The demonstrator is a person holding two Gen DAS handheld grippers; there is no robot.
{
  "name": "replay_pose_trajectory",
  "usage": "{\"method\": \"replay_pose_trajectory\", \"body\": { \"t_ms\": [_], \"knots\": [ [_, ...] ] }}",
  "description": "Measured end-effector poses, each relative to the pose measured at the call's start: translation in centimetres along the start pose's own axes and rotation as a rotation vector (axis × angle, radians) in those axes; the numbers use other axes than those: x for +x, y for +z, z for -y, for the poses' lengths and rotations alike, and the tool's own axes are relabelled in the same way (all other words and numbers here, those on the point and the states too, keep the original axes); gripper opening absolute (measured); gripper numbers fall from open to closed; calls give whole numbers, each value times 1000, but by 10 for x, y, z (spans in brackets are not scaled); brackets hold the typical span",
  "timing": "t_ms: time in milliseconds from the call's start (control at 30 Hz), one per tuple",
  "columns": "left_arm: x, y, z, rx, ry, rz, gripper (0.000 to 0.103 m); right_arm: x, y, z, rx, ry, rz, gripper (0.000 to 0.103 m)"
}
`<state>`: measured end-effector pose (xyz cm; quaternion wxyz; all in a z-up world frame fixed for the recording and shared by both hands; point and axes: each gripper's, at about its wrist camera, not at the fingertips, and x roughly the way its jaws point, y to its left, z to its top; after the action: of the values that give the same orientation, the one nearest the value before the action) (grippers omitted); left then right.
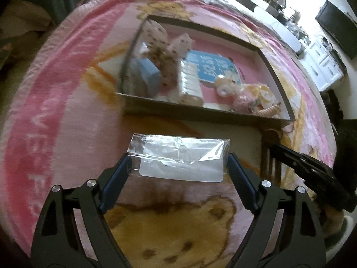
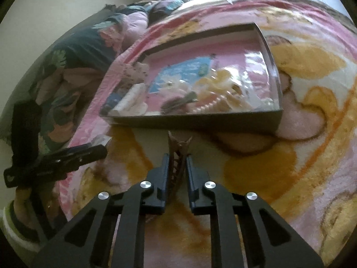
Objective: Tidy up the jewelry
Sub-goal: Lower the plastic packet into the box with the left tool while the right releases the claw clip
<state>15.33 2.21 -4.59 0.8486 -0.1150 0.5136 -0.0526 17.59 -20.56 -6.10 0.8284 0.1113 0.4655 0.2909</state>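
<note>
We see the left gripper (image 1: pixel 178 163) at 6 o'clock, jaws spread wide, a clear plastic bag (image 1: pixel 178 154) between its fingertips (image 1: pixel 234 165). At 12 o'clock lies an open dark-walled box (image 1: pixel 189 110) holding jewelry (image 1: pixel 243 93). The right gripper (image 1: pixel 312 174) enters at 3 o'clock over the pink blanket (image 1: pixel 67 111).

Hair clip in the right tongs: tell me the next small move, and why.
Probably carry the hair clip toward the clear bag that the left tongs hold by its sides. The right tongs are already shut on the clip, near the box, so bagging looks like the next step.
</note>
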Motion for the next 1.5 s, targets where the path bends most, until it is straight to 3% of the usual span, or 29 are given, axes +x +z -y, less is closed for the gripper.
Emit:
{"method": "replay_pose_trajectory", "body": {
  "t_ms": [400,800,1167,1500],
  "knots": [
    [-43,25,-6,6,13,120,79,-41,27,-27,-67,20,111,12],
    [-50,67,16,63,11,180,79,-65,71,-6,-38,-23,217,12],
    [-28,91,44,99,-6,175,79,-68,91,38,12,-109,244,12],
    [6,92,66,141,-5,129,79,-59,92,51,-54,-215,213,12]
  ]
}}
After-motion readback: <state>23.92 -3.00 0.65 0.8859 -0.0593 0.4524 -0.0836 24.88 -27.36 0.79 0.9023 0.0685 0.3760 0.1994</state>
